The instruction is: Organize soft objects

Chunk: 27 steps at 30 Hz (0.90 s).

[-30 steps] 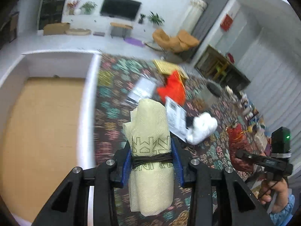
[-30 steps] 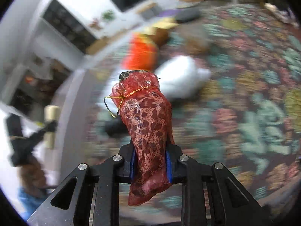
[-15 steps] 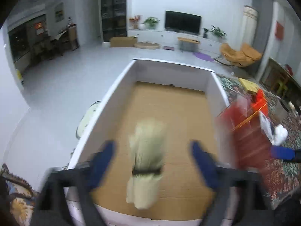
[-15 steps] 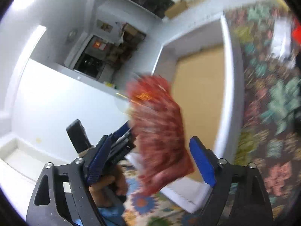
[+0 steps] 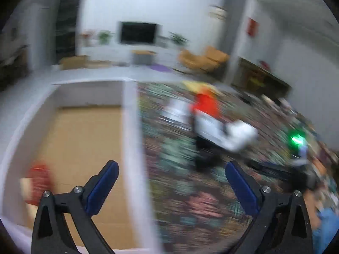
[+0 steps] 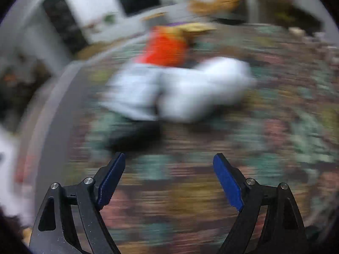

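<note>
Both views are motion-blurred. My left gripper (image 5: 171,169) is open and empty, over the right wall of the white box (image 5: 130,127) with a cardboard floor. A red patterned bundle (image 5: 39,182) and a pale roll (image 5: 25,187) lie in the box at its near left. On the patterned rug lie an orange soft item (image 5: 206,103), a white soft bundle (image 5: 239,134), a white packet (image 5: 208,127) and a black item (image 5: 206,160). My right gripper (image 6: 169,167) is open and empty above the rug, short of the white bundle (image 6: 203,89), orange item (image 6: 166,48) and black item (image 6: 135,135).
The right gripper with its green light (image 5: 296,139) and the person's hand show at the right of the left wrist view. A yellow item (image 6: 197,28) lies behind the orange one. A TV wall, orange armchairs (image 5: 203,60) and a dark table stand beyond the rug.
Both grippers opened and let go: the pale roll and the red bundle now lie in the box. Both grippers have swung back right toward the items on the rug.
</note>
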{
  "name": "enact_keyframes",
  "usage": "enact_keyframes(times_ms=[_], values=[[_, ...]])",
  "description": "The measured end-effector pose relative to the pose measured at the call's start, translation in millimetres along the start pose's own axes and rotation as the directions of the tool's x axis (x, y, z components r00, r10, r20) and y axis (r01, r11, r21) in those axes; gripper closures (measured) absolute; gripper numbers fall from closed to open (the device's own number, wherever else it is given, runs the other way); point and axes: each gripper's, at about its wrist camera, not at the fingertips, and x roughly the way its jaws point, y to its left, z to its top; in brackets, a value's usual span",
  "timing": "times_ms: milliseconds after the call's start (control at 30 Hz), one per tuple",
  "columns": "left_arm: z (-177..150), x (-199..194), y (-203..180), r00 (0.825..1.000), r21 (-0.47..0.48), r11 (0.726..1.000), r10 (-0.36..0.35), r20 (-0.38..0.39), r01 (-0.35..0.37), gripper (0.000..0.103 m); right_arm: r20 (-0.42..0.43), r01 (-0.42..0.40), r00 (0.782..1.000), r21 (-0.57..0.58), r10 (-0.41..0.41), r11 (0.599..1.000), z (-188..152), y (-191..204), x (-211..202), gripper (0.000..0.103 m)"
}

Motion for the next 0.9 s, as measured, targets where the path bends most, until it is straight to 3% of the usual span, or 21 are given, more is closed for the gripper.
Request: enact_keyframes(times_ms=[67,133,200,300,367,467,567,900], values=[[-12.8,33.2,-32.5,0.995,0.038,0.998,-0.055,-0.078,0.058,0.0,0.008,0.089,0.996,0.018,-0.089,0.996,3.3,-26.6,10.0,0.016],[-33.1,76.5,-58.7,0.985,0.077,0.995,-0.049,-0.164,0.063,0.0,0.0,0.108,0.994,0.039,-0.108,0.993,6.5,-40.0,18.6,0.016],[-53.2,118.9,-69.2,0.973,0.117,0.993,0.014,-0.232,0.013,0.0,-0.005,0.099,0.995,0.056,-0.099,0.993,9.0,-52.6,31.5,0.016],[-65.4,160.7,-70.0,0.958,0.152,0.986,0.105,-0.266,-0.066,0.0,-0.025,0.098,0.995,0.054,-0.097,0.994,-0.2,-66.6,43.9,0.016],[-65.7,171.1,-64.5,0.955,0.137,0.988,0.108,-0.275,-0.073,0.0,0.031,0.121,0.992,0.022,-0.122,0.992,-13.3,-56.0,43.5,0.013],[-59.6,182.0,-63.5,0.958,0.166,0.98,0.146,-0.245,-0.107,0.0,0.033,0.181,0.983,-0.024,-0.18,0.983,-16.4,-38.9,51.8,0.009],[-49.4,198.4,-67.4,0.958,0.205,0.972,0.161,-0.236,-0.113,0.0,0.039,0.172,0.984,-0.008,-0.172,0.985,-18.3,-35.4,48.2,0.008],[-32.2,221.0,-66.3,0.968,0.181,0.978,0.145,-0.205,-0.109,0.0,0.042,0.171,0.984,-0.007,-0.171,0.985,-13.2,-41.5,51.1,0.007]])
